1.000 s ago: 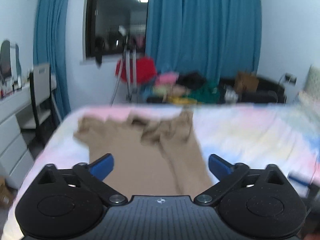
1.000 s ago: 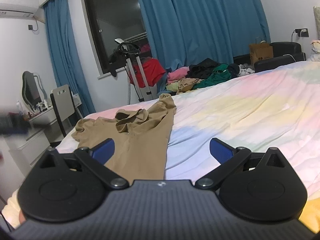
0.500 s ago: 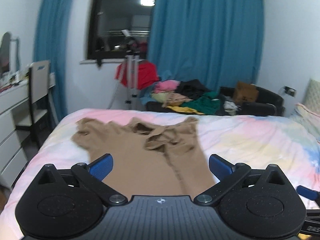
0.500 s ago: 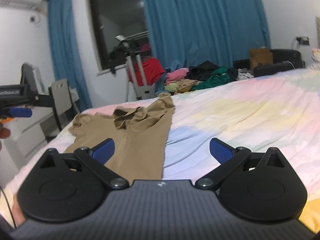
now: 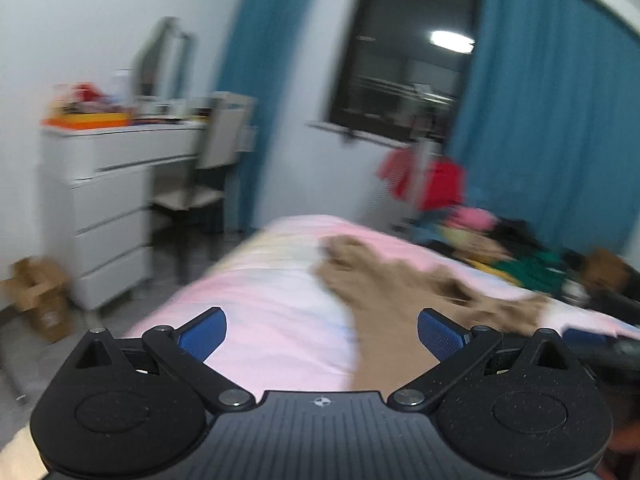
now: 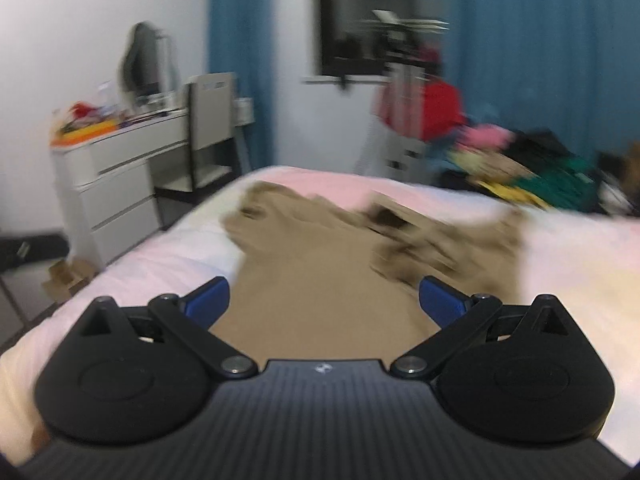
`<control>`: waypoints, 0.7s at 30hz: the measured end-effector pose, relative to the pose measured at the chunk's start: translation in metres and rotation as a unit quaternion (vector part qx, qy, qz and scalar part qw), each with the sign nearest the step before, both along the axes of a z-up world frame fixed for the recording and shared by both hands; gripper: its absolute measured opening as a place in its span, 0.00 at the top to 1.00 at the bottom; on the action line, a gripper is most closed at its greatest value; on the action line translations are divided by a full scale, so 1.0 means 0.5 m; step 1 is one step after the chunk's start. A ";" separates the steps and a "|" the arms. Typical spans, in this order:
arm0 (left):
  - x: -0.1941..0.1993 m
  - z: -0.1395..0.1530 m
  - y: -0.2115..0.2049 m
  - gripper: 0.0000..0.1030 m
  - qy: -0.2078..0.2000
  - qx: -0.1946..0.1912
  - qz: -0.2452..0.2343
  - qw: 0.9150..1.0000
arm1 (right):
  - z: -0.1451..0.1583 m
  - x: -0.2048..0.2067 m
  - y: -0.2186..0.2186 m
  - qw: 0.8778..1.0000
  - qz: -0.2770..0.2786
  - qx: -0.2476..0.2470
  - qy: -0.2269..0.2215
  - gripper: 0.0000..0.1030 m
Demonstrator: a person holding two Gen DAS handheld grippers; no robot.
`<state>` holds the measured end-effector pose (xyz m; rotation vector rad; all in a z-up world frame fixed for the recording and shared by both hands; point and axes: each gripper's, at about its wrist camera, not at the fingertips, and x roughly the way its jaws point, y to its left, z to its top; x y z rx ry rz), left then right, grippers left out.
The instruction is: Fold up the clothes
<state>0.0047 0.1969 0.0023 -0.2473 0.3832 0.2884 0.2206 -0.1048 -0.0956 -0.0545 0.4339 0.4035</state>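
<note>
Both cams are swinging left vs 0.5 s ago: the dresser (image 5: 104, 208) and chair (image 6: 210, 120) are now filling the 9–10 o'clock side of each view, where curtains and the bed were dominating before, & both frames are blurring from the motion.

You're holding the left gripper (image 5: 322, 332) w/ jaws spread wide, nothing between the pads; it's hanging over bare sheet near the bed (image 5: 260, 280) edge, w/ the shirt (image 5: 400, 300) sitting at 1–2 o'clock of it. You're holding the right gripper (image 6: 324, 300) w/ jaws spread too, empty, aiming straight across the shirt (image 6: 320, 276) body toward 12 o'clock.

Shirt is lying on the bed, mostly flat in the lower body; one side near the collar, at 1 o'clock in the right view, is looking bunched or flipped over. Too blurry to tell if that's a sleeve fold.

Progress, as I'm judging it: barely starting. No clean fold is showing, neither gripper is touching cloth. Still ahead: smoothing that bunch, folding sleeves in, folding the body. Pile of clothes (image 6: 520, 168) at 2 o'clock past the bed is probably waiting too.
</note>
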 end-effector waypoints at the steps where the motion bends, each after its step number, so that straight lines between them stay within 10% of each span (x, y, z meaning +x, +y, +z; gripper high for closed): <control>1: 0.001 -0.005 0.018 0.01 0.002 0.000 0.018 1.000 | -0.010 0.039 0.039 1.000 0.012 0.005 0.002 0.00; 14: 0.016 -0.077 0.130 0.02 0.029 -0.068 0.151 0.986 | -0.142 0.474 0.398 0.999 -0.005 0.037 0.035 0.03; 21: 0.044 -0.096 0.111 0.02 0.043 -0.049 0.158 0.985 | -0.187 0.542 0.399 0.995 -0.052 0.022 0.077 0.87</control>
